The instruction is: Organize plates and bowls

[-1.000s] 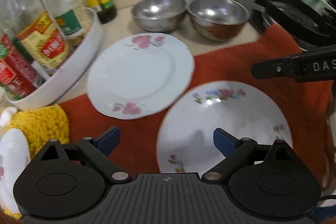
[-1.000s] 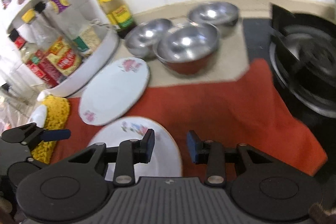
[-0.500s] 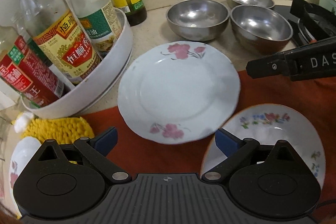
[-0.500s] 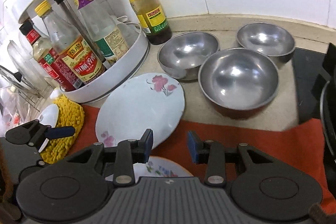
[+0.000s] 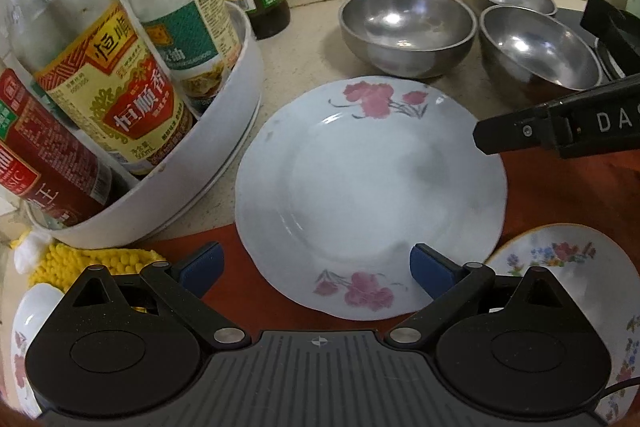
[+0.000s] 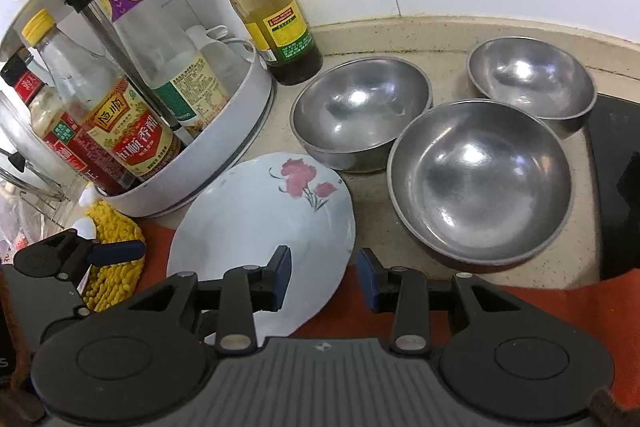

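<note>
A white plate with pink flowers (image 5: 372, 195) (image 6: 256, 223) lies flat, half on the counter and half on a red cloth (image 5: 560, 195). My left gripper (image 5: 316, 267) hovers open and wide over its near rim, touching nothing. A second plate with small coloured flowers (image 5: 568, 267) lies at the lower right. Three steel bowls (image 6: 360, 111) (image 6: 480, 179) (image 6: 532, 79) stand upright behind the plates. My right gripper (image 6: 324, 277) stands open with a narrow, empty gap, over the pink-flower plate's right edge and near the biggest bowl. One of its fingers (image 5: 520, 135) reaches in from the right in the left wrist view.
A white round rack (image 5: 224, 131) full of sauce bottles stands at the left, close to the plate. A green-labelled bottle (image 6: 272, 7) stands by the tiled wall. A yellow fluffy cloth (image 5: 100, 259) and another flowered dish (image 5: 20, 347) lie at the near left. A black stove (image 6: 616, 187) borders the right.
My left gripper has shifted left, so the pink-flower plate now sits centred before it instead of the coloured-flower plate. My right gripper has moved forward towards the bowls.
</note>
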Tool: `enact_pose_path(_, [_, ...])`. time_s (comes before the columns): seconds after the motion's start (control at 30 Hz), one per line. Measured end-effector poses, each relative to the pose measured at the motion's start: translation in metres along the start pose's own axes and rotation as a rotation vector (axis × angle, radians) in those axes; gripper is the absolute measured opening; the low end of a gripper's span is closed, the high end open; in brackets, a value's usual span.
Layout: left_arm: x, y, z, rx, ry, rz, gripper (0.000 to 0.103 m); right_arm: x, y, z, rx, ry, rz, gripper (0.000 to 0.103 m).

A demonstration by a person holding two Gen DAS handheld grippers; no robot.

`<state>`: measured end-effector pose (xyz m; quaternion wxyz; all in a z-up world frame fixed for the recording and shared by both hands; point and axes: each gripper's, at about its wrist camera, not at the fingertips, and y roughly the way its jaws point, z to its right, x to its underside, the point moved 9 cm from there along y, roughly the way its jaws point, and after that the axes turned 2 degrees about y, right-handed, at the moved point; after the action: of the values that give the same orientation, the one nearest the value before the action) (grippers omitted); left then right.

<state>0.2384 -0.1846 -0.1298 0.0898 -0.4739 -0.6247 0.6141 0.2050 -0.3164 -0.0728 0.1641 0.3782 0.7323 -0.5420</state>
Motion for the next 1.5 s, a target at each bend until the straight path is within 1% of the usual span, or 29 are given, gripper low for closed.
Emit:
enact_pose_path(0.37, [0.001,0.008,-0.016,-0.028,-0.031,-0.012,0.102,0.001,0.017,-0.003,-0.019,-0.006,-0.036,0.034])
enact_pose_path(0.5, [0.003,0.011,-0.021,-0.03,-0.041,-0.016,0.102,0.001,0.021,-0.005,-0.013,-0.012,-0.039,0.039])
enact_pose_path(0.57, [0.003,0.012,-0.021,-0.028,-0.04,-0.016,0.102,0.0,0.021,-0.005,-0.01,-0.012,-0.039,0.039])
enact_pose_path(0.8, [0.004,0.019,-0.022,-0.002,-0.041,-0.011,0.103,-0.002,0.02,-0.002,-0.003,0.011,-0.028,0.039])
enact_pose_path(0.93, [0.003,0.019,-0.019,0.013,-0.037,-0.006,0.103,0.001,0.025,0.0,0.016,0.008,-0.052,0.039])
enact_pose_path(1.07, [0.001,0.021,-0.017,0.027,-0.037,-0.006,0.103,0.003,0.031,0.0,0.003,0.019,-0.065,0.039])
enact_pose_path(1.3, [-0.002,0.024,-0.01,0.072,-0.047,-0.001,0.103,0.001,0.036,-0.004,0.005,-0.001,-0.068,0.041])
enact_pose_path(1.5, [-0.003,0.025,-0.01,0.082,-0.046,0.0,0.103,0.002,0.036,-0.004,0.01,-0.015,-0.068,0.041])
